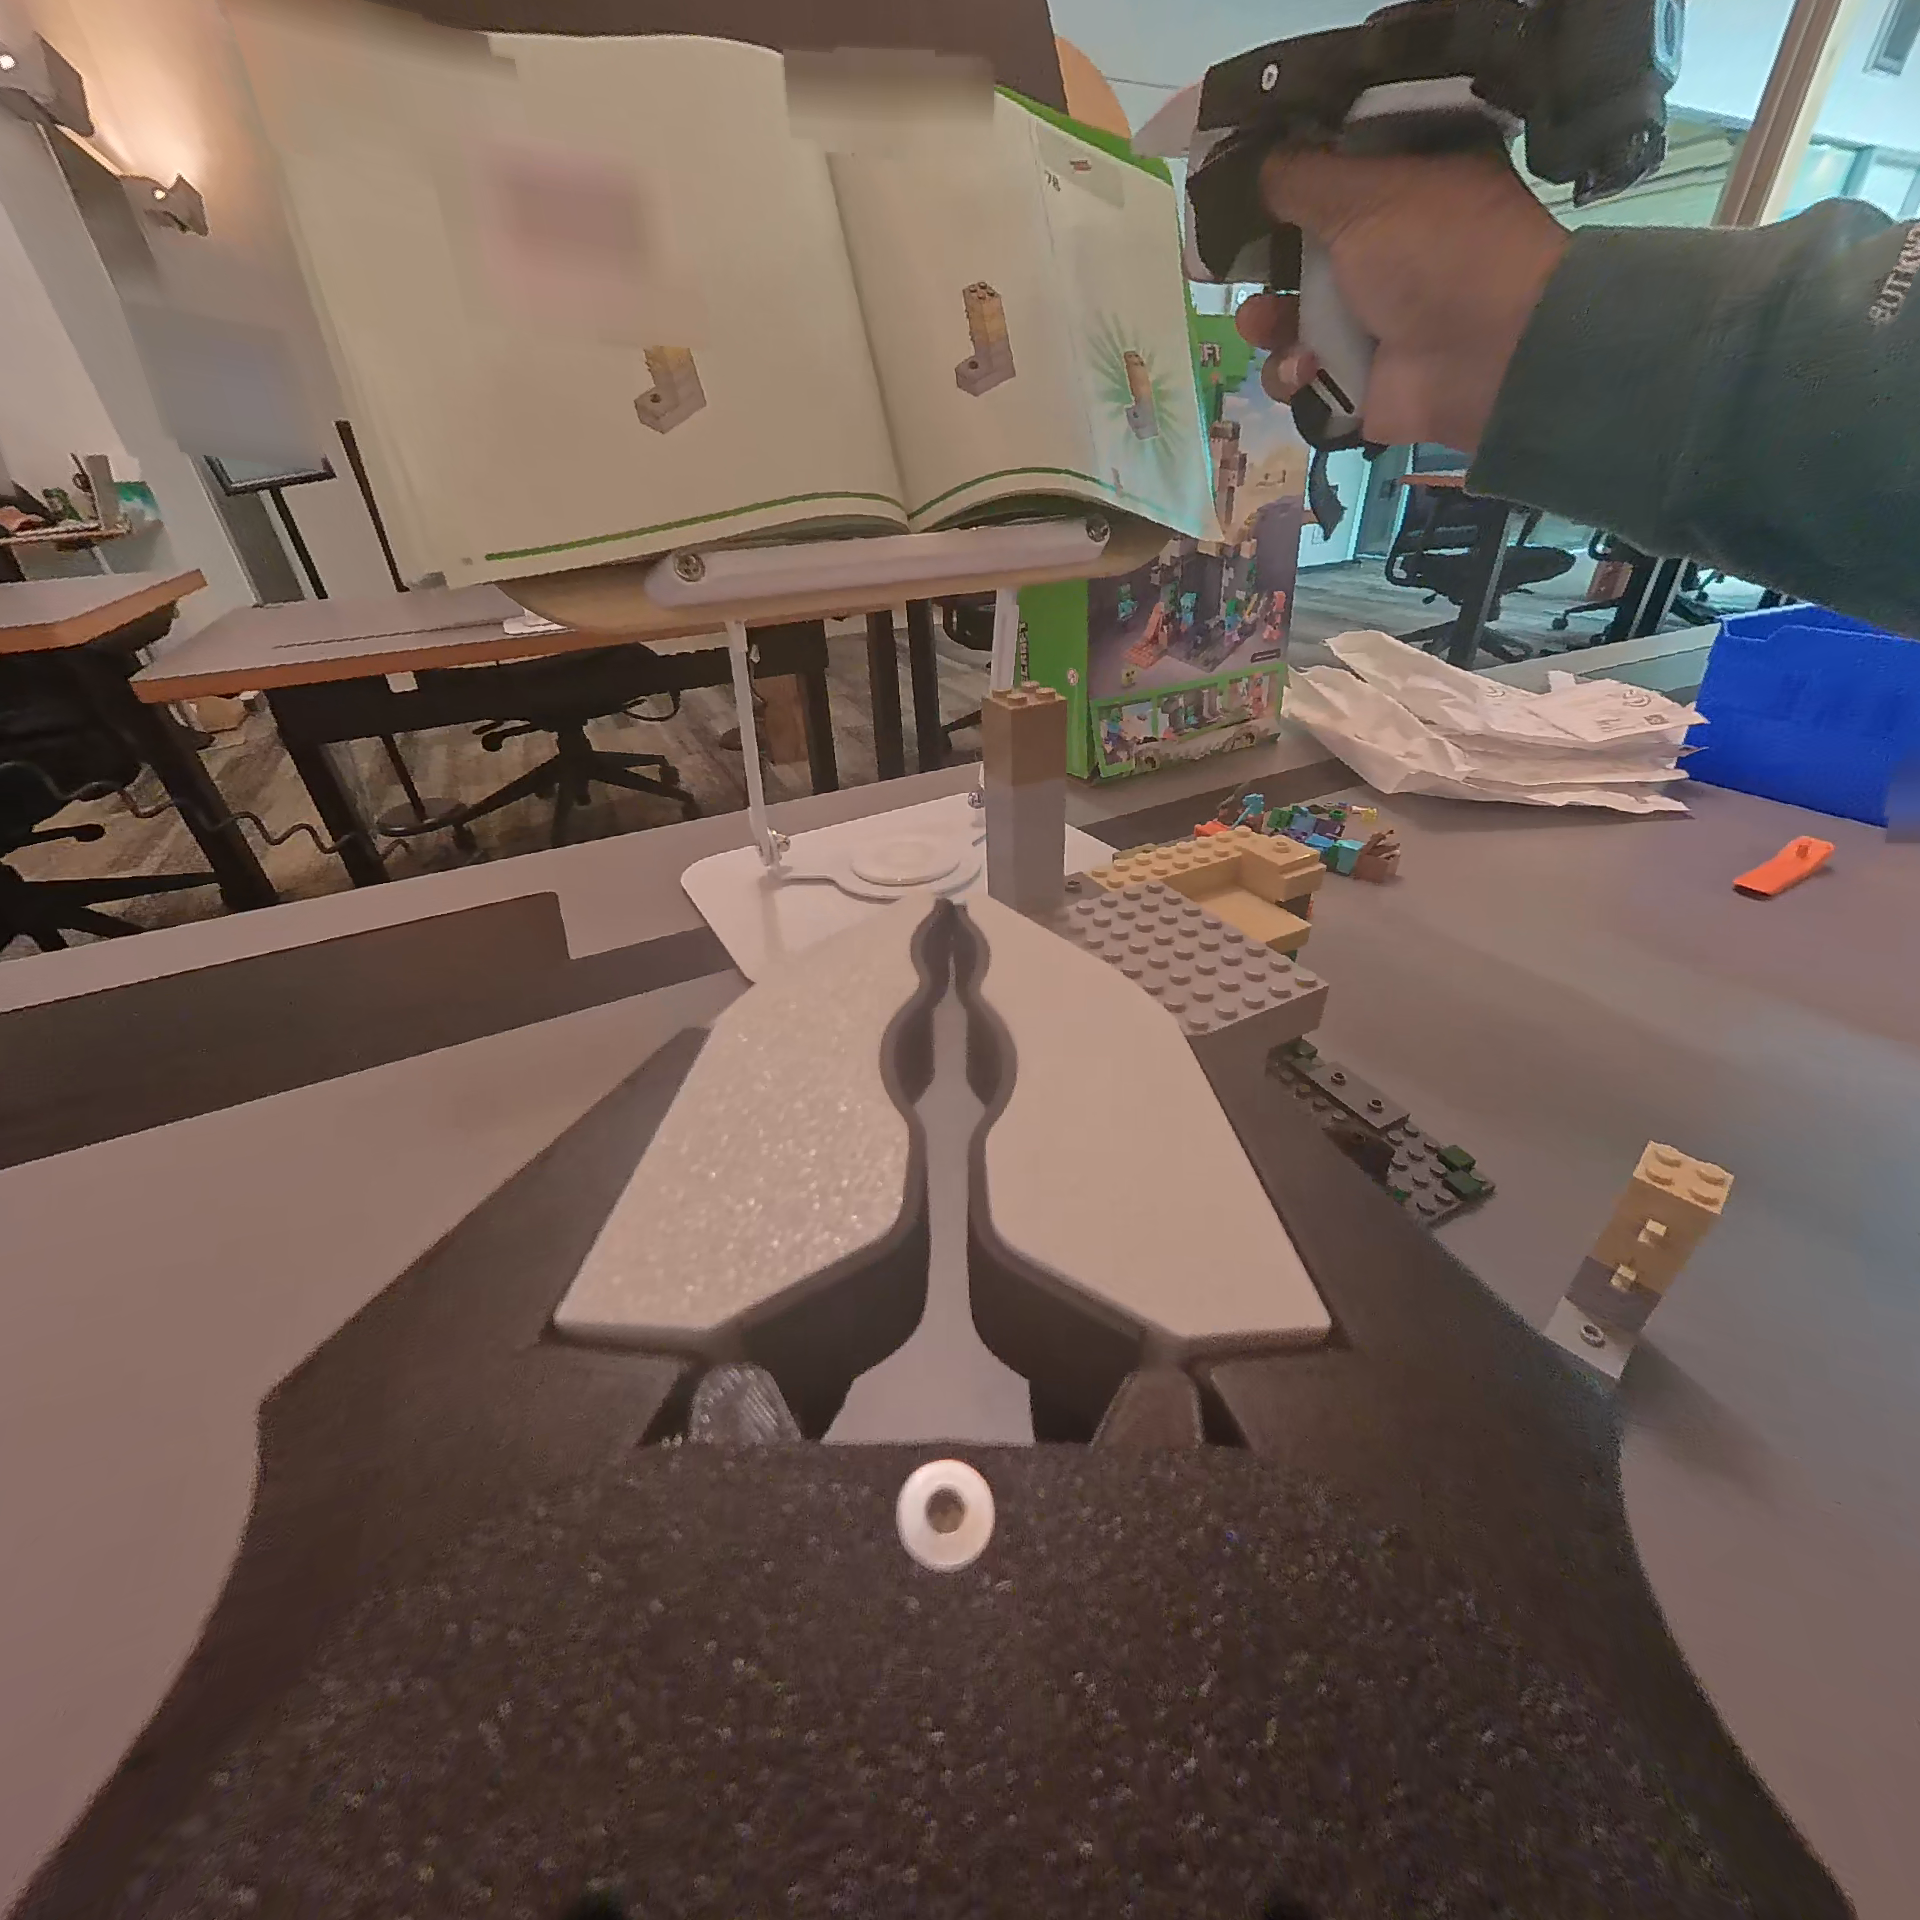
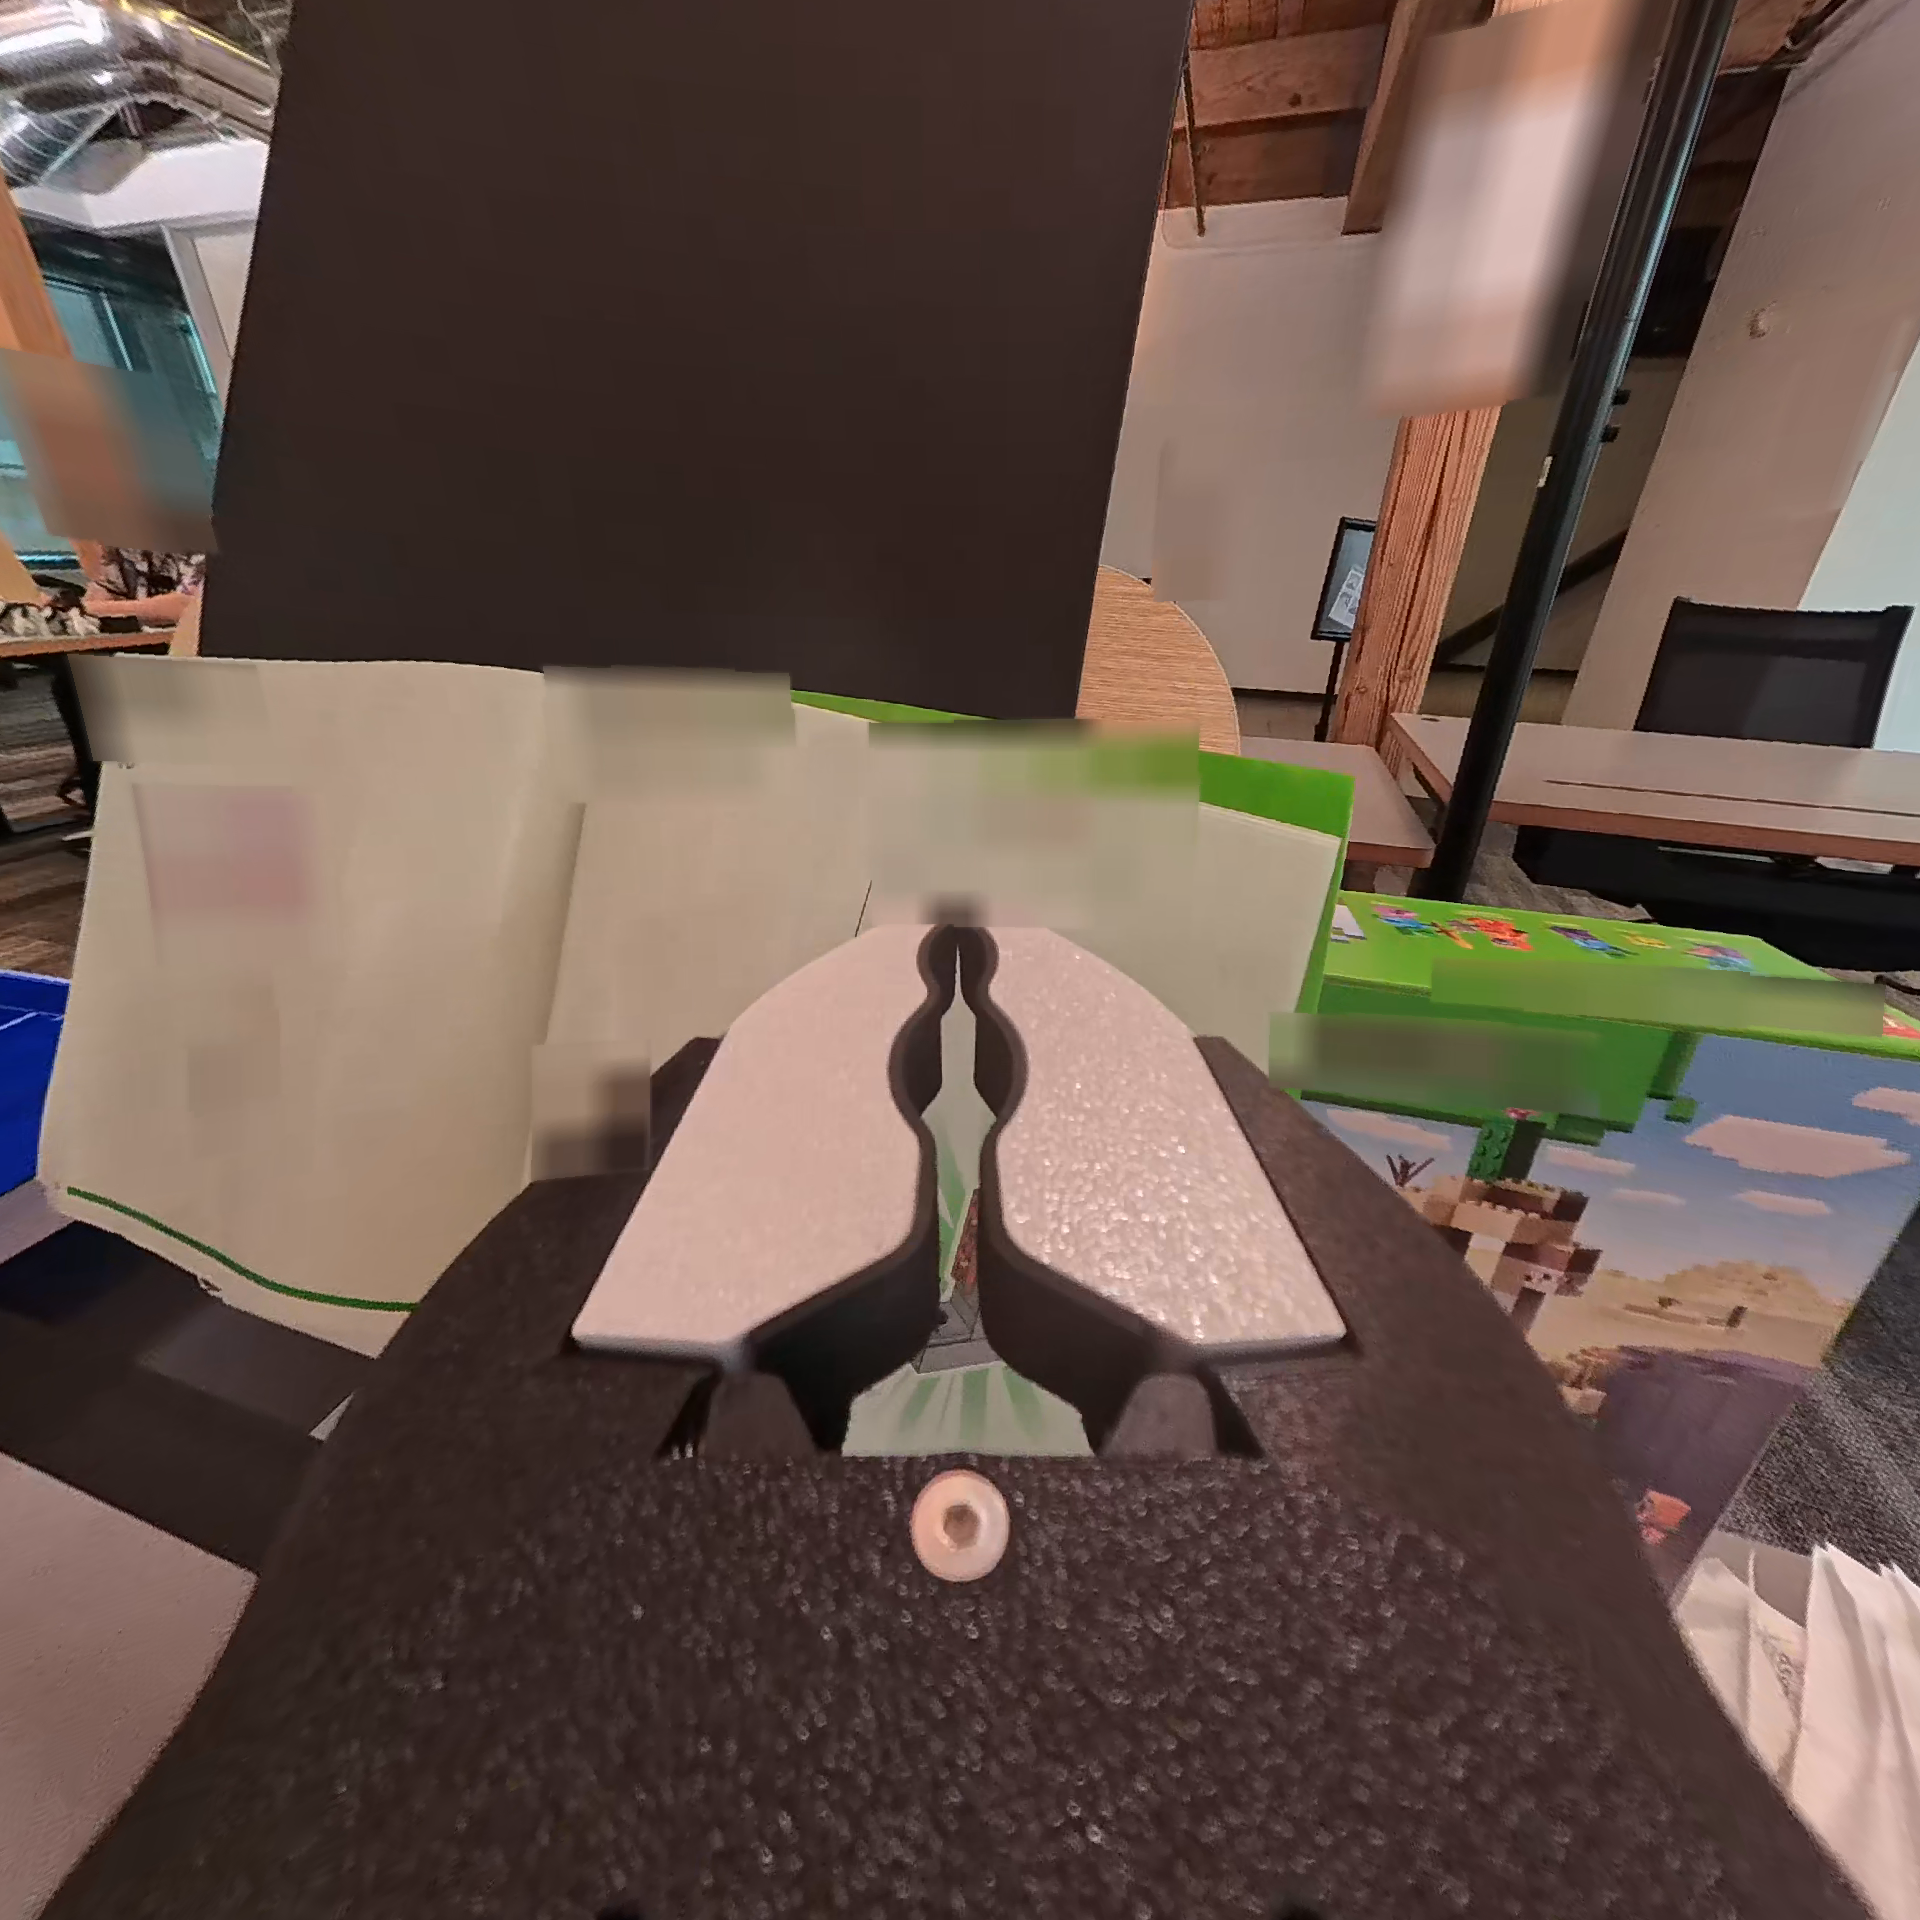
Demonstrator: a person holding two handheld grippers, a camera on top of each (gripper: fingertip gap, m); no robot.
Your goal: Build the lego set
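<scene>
Hand-held gripper, left — fingers closed tip to tip, nothing between them; poised low over the grey surface, tips above the white base plate of a book stand. Nearest thing: a tall brick column, tan over grey, standing at the corner of a grey studded baseplate just right of the tips, not touched. Tan bricks sit on the far part of that plate.

Hand-held gripper, right — fingers likewise drawn together at the tips, with no object seen between them; raised close before the open instruction booklet propped on the stand. Whether the tips touch the page cannot be told — that area is blurred. In the left wrist view a hand with a dark green sleeve grips its handle, up beside the booklet's right edge.

Also on the surface:
- small tan-and-grey brick assembly, tilted, apart to the right
- dark flat plate
- heap of small coloured pieces
- orange piece
- crumpled white paper bags
- blue bin
- green toy box
</scene>
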